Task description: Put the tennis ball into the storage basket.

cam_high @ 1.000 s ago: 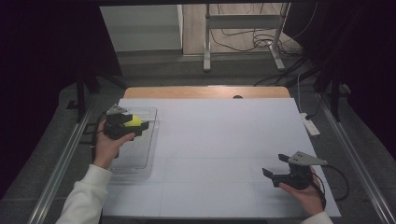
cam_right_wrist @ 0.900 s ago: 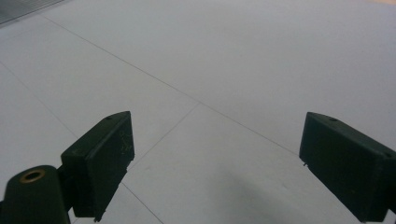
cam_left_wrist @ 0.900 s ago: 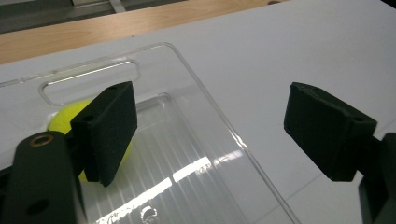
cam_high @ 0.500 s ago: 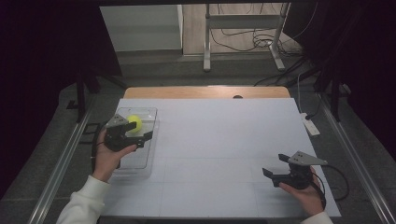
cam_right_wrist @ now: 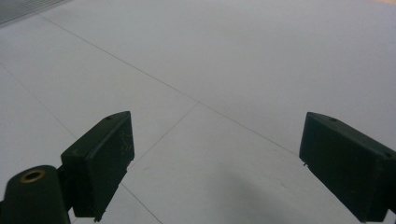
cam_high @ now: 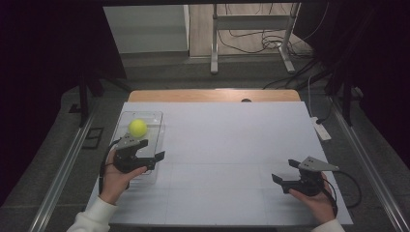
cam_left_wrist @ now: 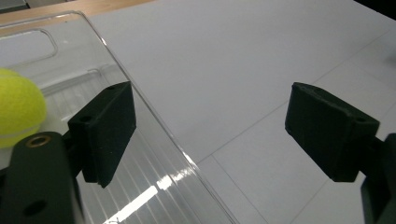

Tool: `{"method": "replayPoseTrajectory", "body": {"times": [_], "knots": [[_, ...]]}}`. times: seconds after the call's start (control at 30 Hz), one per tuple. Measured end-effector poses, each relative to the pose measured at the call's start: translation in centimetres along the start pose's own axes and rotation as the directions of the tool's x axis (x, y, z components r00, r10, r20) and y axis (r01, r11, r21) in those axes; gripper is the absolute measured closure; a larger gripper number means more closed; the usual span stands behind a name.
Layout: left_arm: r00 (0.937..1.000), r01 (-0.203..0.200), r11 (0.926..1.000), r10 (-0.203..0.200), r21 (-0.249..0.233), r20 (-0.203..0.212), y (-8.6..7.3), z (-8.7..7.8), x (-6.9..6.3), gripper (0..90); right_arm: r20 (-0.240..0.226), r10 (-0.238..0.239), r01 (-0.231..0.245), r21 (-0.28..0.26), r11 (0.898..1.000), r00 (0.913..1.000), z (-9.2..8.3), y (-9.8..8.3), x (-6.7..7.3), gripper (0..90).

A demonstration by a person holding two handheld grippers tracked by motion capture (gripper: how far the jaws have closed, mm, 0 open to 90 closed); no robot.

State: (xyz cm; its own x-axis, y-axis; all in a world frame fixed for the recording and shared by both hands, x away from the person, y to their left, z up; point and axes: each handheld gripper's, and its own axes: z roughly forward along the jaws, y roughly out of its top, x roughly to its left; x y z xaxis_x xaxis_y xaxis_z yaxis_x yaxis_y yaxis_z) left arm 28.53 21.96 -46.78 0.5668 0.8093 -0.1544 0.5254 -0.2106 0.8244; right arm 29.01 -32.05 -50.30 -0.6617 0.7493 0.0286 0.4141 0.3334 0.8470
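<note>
A yellow tennis ball point(cam_high: 138, 127) lies in the far part of a clear plastic tray point(cam_high: 147, 114) at the table's left. My left gripper point(cam_high: 151, 150) is on the near side of the ball, over the tray's near right corner, and apart from the ball. Its jaws have just been opening and nothing is between them. In the left gripper view the ball point(cam_left_wrist: 16, 107) sits at the left edge, outside the left gripper point(cam_left_wrist: 210, 126), whose jaws straddle the tray's rim point(cam_left_wrist: 122, 65). My right gripper point(cam_high: 284, 170) rests open near the front right, and the right gripper point(cam_right_wrist: 215, 158) has bare table between its jaws.
White sheets point(cam_high: 232, 145) cover the table, with a wooden strip point(cam_high: 212, 95) along the far edge. A white power strip point(cam_high: 321, 129) lies at the right edge. Metal stand legs point(cam_high: 251, 43) and cables are on the floor beyond.
The left gripper has let go of the ball and drawn back toward the person with wider jaws. The ball stays in the tray. The right gripper has not moved.
</note>
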Motion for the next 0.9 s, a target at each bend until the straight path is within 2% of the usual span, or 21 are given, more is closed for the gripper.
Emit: {"method": "replayPoseTrajectory", "body": {"times": [0.43, 0.57, 0.9], "knots": [[0.9998, -0.019, 0.9993, 0.018, 0.031, 0.008, -2.1, 0.2, -1.3, 17.5, -0.002, 0.001, -0.001, -0.003, 1.000, 1.0000, -0.1, 0.0, 0.0, 10.7], [0.9999, -0.010, 0.9994, 0.009, 0.034, 0.012, -2.7, 0.2, -1.4, 17.7, -0.003, 0.002, -0.002, -0.007, 1.000, 1.0000, -0.1, 0.0, -0.1, 10.7], [0.9999, -0.010, 0.9995, 0.009, 0.029, 0.010, -3.1, 0.1, -1.5, 17.8, -0.012, 0.000, 0.000, -0.020, 1.000, 0.9999, -0.2, 0.1, 0.1, 10.7]]}}
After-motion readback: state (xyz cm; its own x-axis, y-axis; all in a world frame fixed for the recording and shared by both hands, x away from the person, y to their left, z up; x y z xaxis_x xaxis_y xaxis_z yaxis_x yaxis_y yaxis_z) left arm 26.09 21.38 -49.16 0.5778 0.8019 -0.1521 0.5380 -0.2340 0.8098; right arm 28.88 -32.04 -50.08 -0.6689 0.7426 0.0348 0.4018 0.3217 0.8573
